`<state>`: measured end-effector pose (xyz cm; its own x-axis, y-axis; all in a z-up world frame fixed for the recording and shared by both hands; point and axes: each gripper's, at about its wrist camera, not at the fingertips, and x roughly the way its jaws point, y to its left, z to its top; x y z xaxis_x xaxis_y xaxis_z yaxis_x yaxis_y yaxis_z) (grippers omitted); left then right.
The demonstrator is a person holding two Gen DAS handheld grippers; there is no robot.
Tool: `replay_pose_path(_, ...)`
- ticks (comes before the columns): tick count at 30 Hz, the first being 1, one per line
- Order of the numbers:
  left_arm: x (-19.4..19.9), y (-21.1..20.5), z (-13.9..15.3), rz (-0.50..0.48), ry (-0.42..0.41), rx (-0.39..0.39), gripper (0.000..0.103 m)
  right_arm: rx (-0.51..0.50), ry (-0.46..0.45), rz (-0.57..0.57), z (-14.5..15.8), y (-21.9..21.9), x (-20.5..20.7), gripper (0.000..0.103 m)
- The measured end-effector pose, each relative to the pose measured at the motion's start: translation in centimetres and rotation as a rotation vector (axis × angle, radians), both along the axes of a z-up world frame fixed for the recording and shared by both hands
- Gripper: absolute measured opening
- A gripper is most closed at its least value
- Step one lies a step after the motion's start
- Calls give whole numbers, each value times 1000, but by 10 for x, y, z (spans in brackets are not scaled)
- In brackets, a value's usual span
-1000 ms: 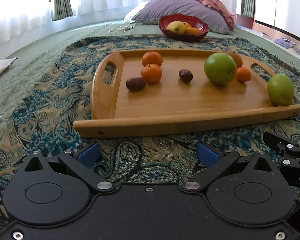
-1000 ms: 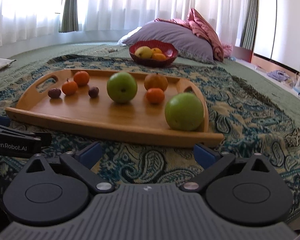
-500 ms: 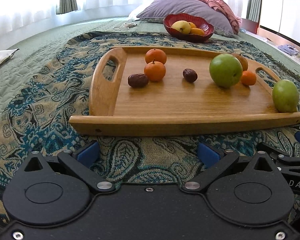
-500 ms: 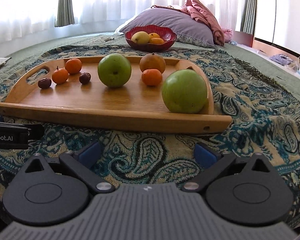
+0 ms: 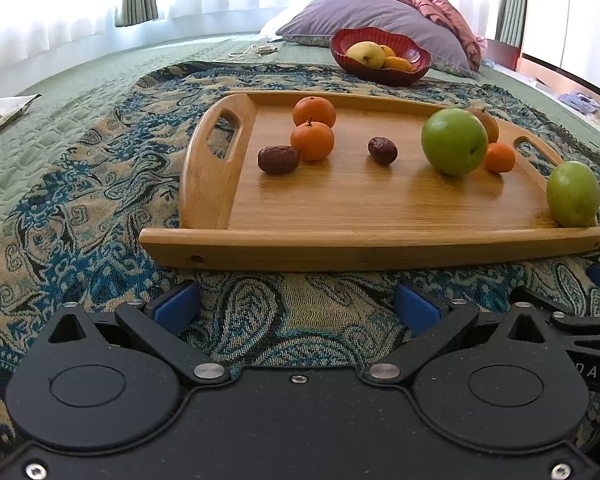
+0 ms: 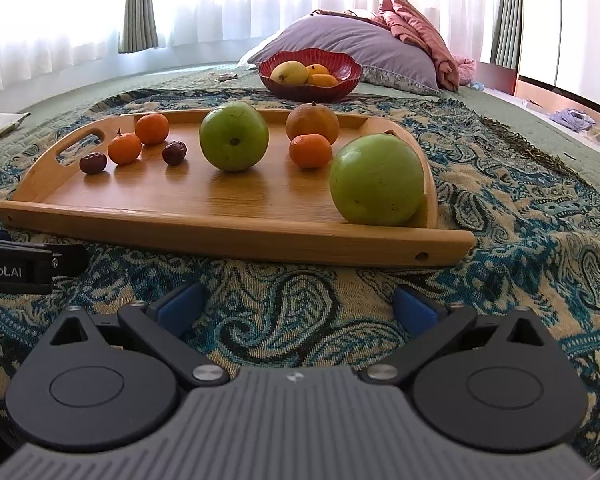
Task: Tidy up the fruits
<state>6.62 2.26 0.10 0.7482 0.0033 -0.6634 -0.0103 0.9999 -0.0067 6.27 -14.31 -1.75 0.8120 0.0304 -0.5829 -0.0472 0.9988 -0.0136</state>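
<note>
Both grippers, left (image 5: 296, 304) and right (image 6: 296, 304), hover spread and empty before the tray (image 6: 228, 236); fruit sits scattered there, more in the bowl (image 6: 342, 78), sorting stage unclear

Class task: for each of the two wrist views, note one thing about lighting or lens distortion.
Left wrist view: the curtains are blown out white by backlight, and the wooden tray front rim bows from fisheye. Right wrist view: same window glare, the near green apple looms oversized, and soft sheen shows on the tray floor.
</note>
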Motion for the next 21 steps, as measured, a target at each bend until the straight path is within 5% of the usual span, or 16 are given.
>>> replay_pose_path(21,0,0,0,0,0,2,103,-3,-4,1,0,1,-2,103)
